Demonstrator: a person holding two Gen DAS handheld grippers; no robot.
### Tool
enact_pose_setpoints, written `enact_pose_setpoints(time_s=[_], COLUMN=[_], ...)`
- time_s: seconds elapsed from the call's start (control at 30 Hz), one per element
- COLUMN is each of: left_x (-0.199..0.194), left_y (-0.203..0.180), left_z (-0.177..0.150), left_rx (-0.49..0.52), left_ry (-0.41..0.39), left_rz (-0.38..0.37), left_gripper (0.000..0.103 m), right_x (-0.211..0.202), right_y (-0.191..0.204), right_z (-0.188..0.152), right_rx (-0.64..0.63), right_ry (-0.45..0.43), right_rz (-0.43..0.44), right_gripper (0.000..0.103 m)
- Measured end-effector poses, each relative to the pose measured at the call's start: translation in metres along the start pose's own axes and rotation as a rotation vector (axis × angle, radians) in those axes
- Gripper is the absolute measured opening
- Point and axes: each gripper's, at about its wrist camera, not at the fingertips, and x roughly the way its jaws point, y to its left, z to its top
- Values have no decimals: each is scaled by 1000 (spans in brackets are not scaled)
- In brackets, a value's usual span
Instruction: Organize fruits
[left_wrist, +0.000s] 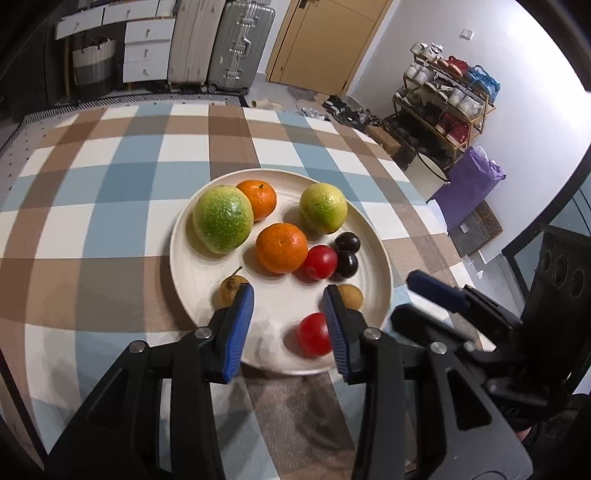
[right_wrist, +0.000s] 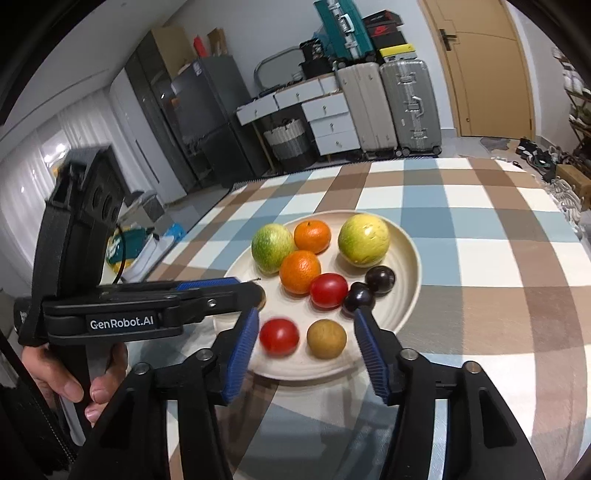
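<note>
A cream plate (left_wrist: 192, 266) (right_wrist: 406, 251) on the checked tablecloth holds two green citrus fruits (left_wrist: 222, 218), two oranges (left_wrist: 282, 248), two red tomatoes (left_wrist: 314, 334) (right_wrist: 279, 336), two dark plums (left_wrist: 346, 263) and two brown longans (right_wrist: 326, 338). My left gripper (left_wrist: 290, 301) is open and empty over the plate's near edge; one longan (left_wrist: 229, 290) sits by its left finger. It also shows in the right wrist view (right_wrist: 236, 286). My right gripper (right_wrist: 306, 325) is open and empty, with a tomato and a longan between its fingers.
The table (left_wrist: 110, 184) carries a blue, brown and white checked cloth. Suitcases (left_wrist: 240, 44), white drawers (left_wrist: 147, 48) and a door stand behind it. A shoe rack (left_wrist: 443, 107) stands to the right, off the table.
</note>
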Motion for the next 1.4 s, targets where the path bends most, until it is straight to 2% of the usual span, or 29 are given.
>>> enact_pose_setpoints(time_s=[0.17,0.33,0.43,0.6,0.7,0.9,0.97,1.03,1.07,1.17,1.4], left_x=[-24,-52,-71,-106,-121,-155,-168,-180,-184,-194,-195], left_y=[-6,-13,-18,-27,-34,-44,-45,-42,-41,-37,-36], left_z=[-11,-23,-30,-44,-51,-71,-78,-86,-88,-99,-123], left_rx=[27,38,50,79,96,117,107,87,79,60,106], left_ry=[-31,-84,-126,-238,-283,-398,-452,-500,-512,-551,-579], left_rz=[23,47,61,102,114,161,197,209,214,240,324], left_gripper=[37,39,41,41,48,68,85,93,100,103,103], right_x=[-27,-51,-64,-86,-99,-119,-129,-139,-145,-154,-162], right_y=[4,15,22,35,41,50,54,57,57,59,63], right_z=[1,0,-2,-7,-12,-18,-21,-24,-26,-30,-46], right_rx=[19,9,0,-18,-19,-49,-69,-87,-93,-111,-154], right_ry=[-68,-131,-170,-229,-277,-345,-369,-399,-416,-442,-489], right_rz=[7,18,25,47,50,47,53,40,32,5,-55], right_gripper=[69,71,80,80,88,92,95,100,102,102,103])
